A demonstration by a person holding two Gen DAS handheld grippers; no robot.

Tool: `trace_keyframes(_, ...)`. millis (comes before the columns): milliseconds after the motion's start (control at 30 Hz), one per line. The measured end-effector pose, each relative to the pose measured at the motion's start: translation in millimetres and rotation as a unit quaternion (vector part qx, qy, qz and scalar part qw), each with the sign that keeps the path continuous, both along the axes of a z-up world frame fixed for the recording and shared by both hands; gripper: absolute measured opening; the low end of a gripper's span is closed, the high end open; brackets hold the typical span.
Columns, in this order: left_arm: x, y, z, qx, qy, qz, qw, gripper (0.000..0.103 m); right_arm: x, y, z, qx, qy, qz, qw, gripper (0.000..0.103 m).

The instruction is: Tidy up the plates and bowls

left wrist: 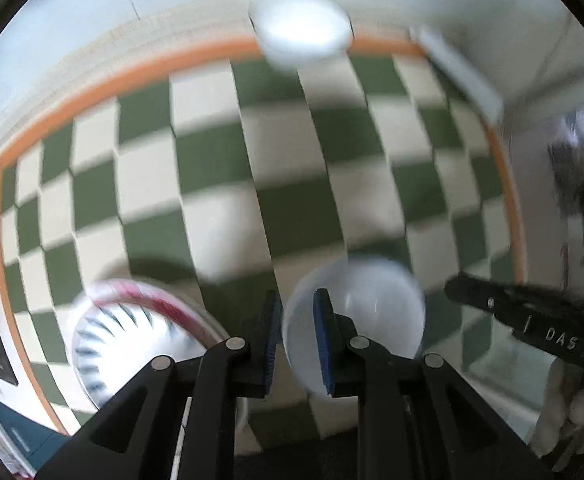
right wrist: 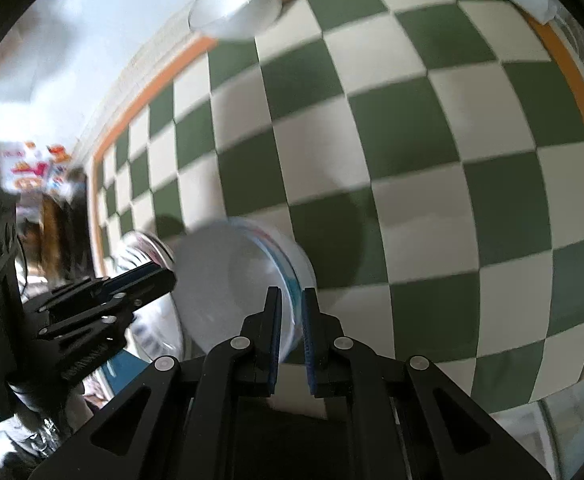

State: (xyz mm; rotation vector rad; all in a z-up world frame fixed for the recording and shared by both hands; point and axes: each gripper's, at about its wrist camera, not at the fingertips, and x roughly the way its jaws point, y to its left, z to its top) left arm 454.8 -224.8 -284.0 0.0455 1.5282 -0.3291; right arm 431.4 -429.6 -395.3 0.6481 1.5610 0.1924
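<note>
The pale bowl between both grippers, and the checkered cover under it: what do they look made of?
Pale bowl: probably glazed ceramic or melamine; it looks smooth, opaque, softly glossy, though blur leaves this open. Checkered cover: likely matte woven cloth or vinyl; it lies flat, without glare, with an orange border.

Checked cloth (right wrist: 411, 140): I read it as matt woven fabric, green and cream squares with an orange border.
White bowl (right wrist: 232, 280): smooth and glossy, looks ceramic to me.
Far bowl (left wrist: 301, 28): glossy white, blurred.
Patterned plate (left wrist: 132, 340): shiny glazed surface.
Right hand-held gripper (right wrist: 290, 320): matt black plastic, ribbed blue pads, small metal pins.
Left hand-held gripper (left wrist: 297, 332): the same finish.
</note>
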Motion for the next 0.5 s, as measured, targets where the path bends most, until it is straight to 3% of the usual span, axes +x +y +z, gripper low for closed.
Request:
trace_keyframes(67, 27.1, 6.5, 12.3, -0.011, -0.027, 0.025, 0.9993, 0.031, 17.4, -11.0, 10.0, 0.008, -0.02, -0.014, 1.0, 0.018)
trace_keyframes(133, 62.2, 10.2, 16.0, -0.019, -0.045, 0.049, 0.9976, 0.031, 41.3, -22.9, 17.6, 0.008, -0.041, -0.032, 0.999, 0.04)
trace_keyframes(300, 147.2, 9.6, -6.6, -0.033, -0.045, 0.105, 0.9929, 0.031, 118.3, -35.4, 19.5, 0.012, -0.08, -0.042, 0.996, 0.043)
trace_keyframes(500, 197.8, -6.2, -44.5, -0.027, -0.021, 0.12, 0.9922, 0.031, 204.8, -31.8, 0.1, -0.013, -0.097, -0.028, 0.995, 0.043)
